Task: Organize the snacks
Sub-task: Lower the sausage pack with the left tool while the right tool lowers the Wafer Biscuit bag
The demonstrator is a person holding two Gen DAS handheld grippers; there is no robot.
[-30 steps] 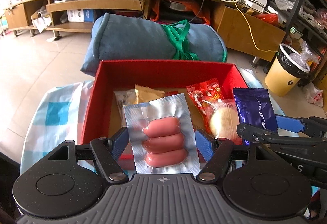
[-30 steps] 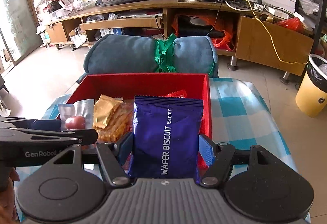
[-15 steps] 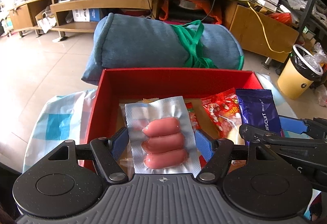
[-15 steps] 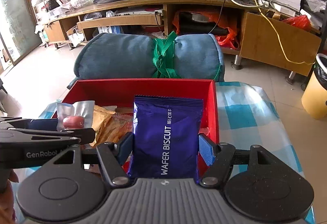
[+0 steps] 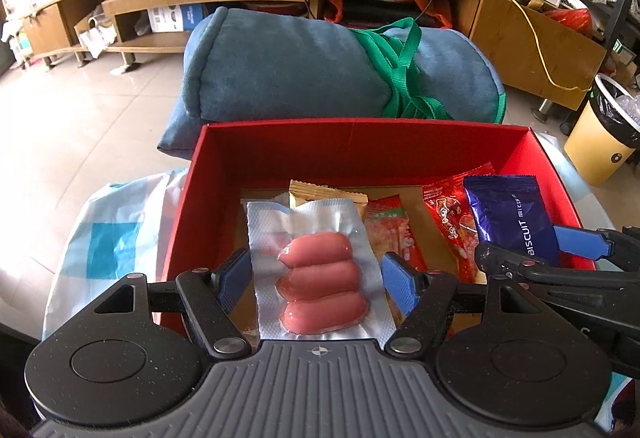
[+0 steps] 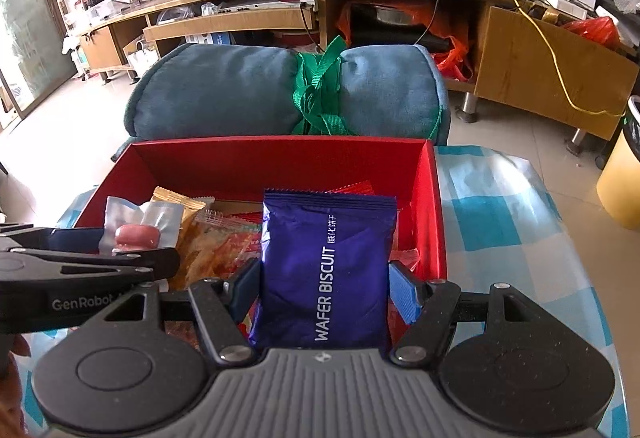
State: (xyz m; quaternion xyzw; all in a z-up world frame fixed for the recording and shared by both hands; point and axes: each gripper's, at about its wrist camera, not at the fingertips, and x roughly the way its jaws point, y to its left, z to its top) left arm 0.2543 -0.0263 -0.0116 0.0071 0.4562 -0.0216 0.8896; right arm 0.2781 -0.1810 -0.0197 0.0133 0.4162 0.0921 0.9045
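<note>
Two packs gripped: left tongs (image 5: 316, 278) clamp sausage pack (image 5: 320, 274) (slippery film, hold edges); right tongs (image 6: 324, 290) clamp wafer biscuit (image 6: 326, 274), crushable, over red box (image 6: 428, 206).

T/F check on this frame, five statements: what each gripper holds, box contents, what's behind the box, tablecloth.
1. The left gripper is shut on the sausage pack. True.
2. The right gripper holds a red snack bag. False: it holds the purple wafer biscuit pack.
3. The red box has nothing in it. False: several snack packets lie in it, among them a tan packet and red ones.
4. A blue rolled cushion tied with green strap lies behind the box. True.
5. The tablecloth is plain white. False: it is blue and white checked.
</note>
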